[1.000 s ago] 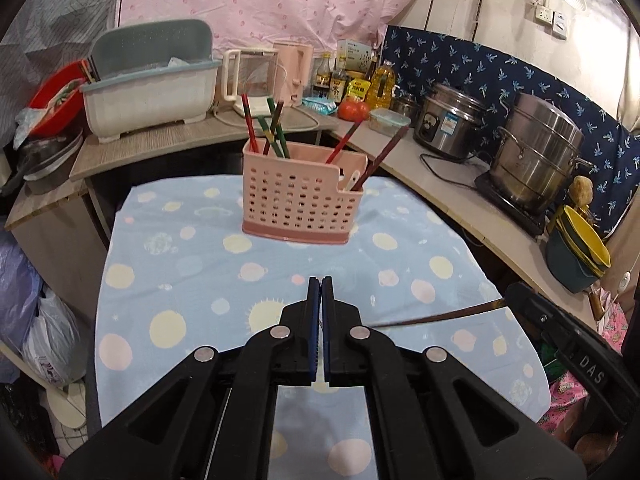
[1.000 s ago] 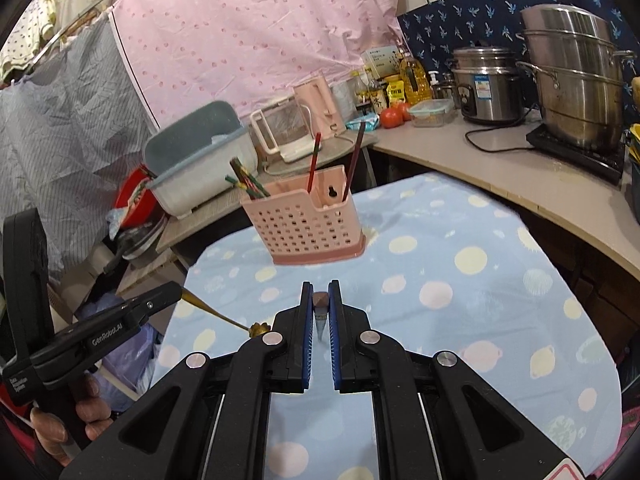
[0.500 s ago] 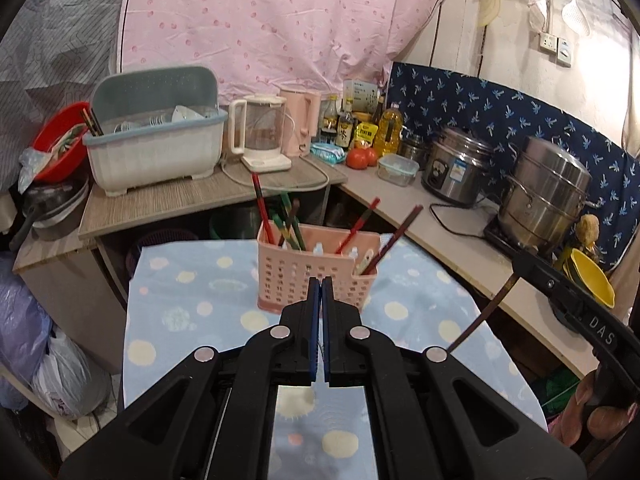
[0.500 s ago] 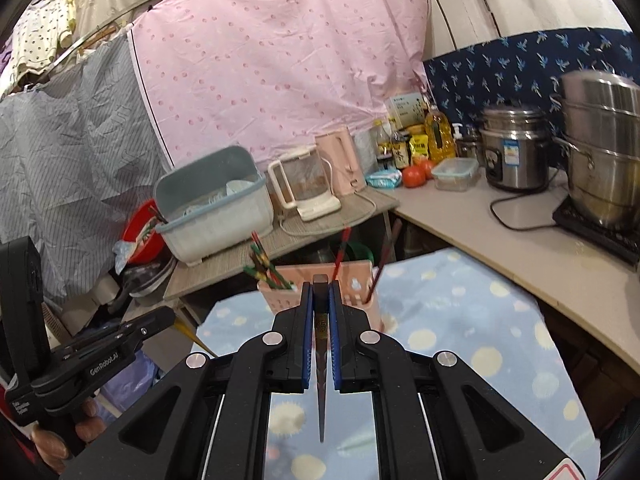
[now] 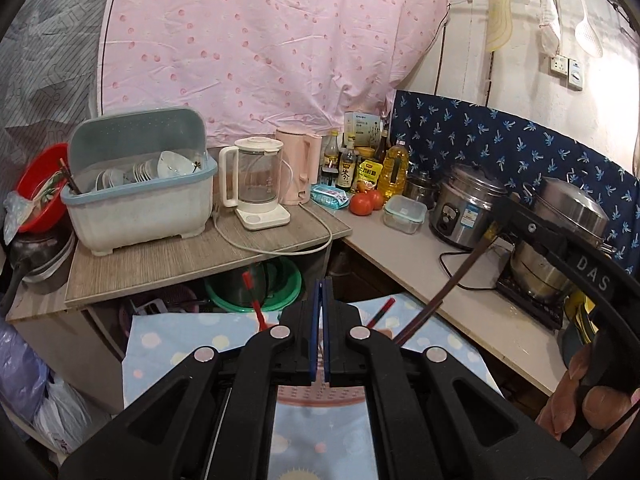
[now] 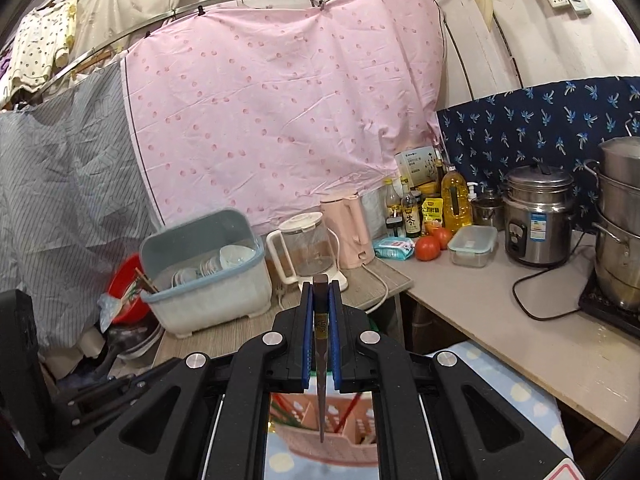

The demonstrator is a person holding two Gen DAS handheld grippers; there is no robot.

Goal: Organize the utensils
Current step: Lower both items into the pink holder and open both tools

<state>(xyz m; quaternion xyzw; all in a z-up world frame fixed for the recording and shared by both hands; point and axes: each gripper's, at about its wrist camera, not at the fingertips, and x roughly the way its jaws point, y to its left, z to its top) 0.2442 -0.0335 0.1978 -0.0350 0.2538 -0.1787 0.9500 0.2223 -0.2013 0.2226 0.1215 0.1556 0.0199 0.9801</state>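
The pink utensil basket (image 6: pixel 332 436) sits on the dotted blue tablecloth, seen below and between my right gripper's arms; it also shows in the left wrist view (image 5: pixel 320 394). My right gripper (image 6: pixel 320 300) is shut on a dark brown chopstick (image 6: pixel 321 360) that hangs tip down over the basket. In the left wrist view the same chopstick (image 5: pixel 444 292) slants from the right gripper toward the basket. My left gripper (image 5: pixel 321 292) is shut, held above the basket; a thin utensil it held earlier is hidden now. Red chopsticks (image 5: pixel 254 300) stick up from the basket.
Behind the table stand a dish rack (image 5: pixel 140 196), a glass kettle (image 5: pixel 256 184), a pink kettle (image 5: pixel 298 168), bottles, tomatoes (image 5: pixel 366 202), a rice cooker (image 5: pixel 466 206) and a steamer pot (image 5: pixel 560 240). A counter (image 5: pixel 440 280) runs along the right.
Both grippers have risen and tilted up, so the basket dropped to the bottom of both views. The right gripper's chopstick has swung from lying flat to hanging tip down over the basket.
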